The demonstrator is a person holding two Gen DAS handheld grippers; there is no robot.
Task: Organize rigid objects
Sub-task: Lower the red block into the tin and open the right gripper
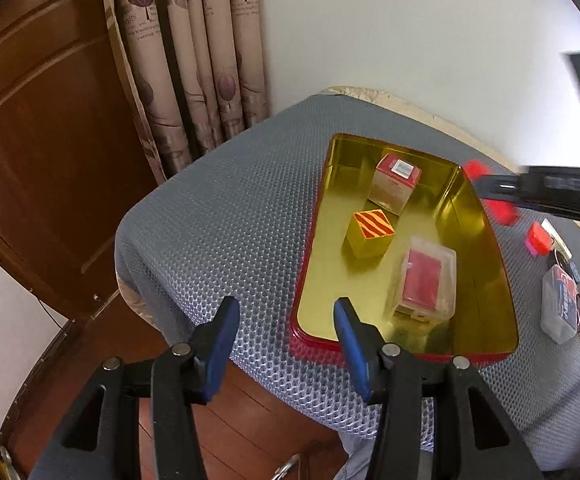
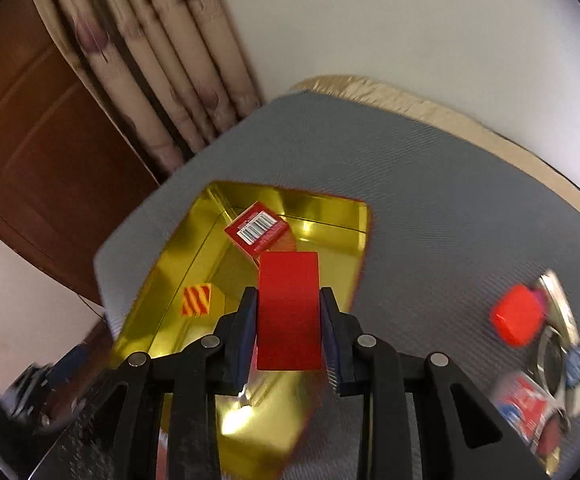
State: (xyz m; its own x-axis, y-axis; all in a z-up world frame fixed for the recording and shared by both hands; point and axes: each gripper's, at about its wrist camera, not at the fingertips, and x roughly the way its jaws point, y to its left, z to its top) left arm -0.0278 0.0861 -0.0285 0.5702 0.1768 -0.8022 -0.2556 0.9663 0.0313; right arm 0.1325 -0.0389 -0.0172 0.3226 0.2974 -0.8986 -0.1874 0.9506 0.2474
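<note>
A gold tin tray with a red rim (image 1: 485,280) lies on the grey mesh mat. Inside stand a barcode-topped red box (image 1: 395,184), a yellow cube with a red-striped top (image 1: 369,236) and a clear case with red contents (image 1: 425,280). My left gripper (image 1: 286,308) is open and empty over the tray's near left corner. My right gripper (image 2: 288,292) is shut on a flat red box (image 2: 288,312), held above the tray (image 2: 329,208). From there the barcode box (image 2: 256,228) and striped cube (image 2: 196,300) show below. In the left wrist view the right gripper (image 1: 489,190) is a blur at the tray's far right corner.
A loose red block (image 2: 517,320) lies on the mat right of the tray, beside a clear card case (image 1: 559,304) and small clutter. The mat (image 1: 230,208) ends at a curtain and a wooden door on the left, and a white wall stands behind.
</note>
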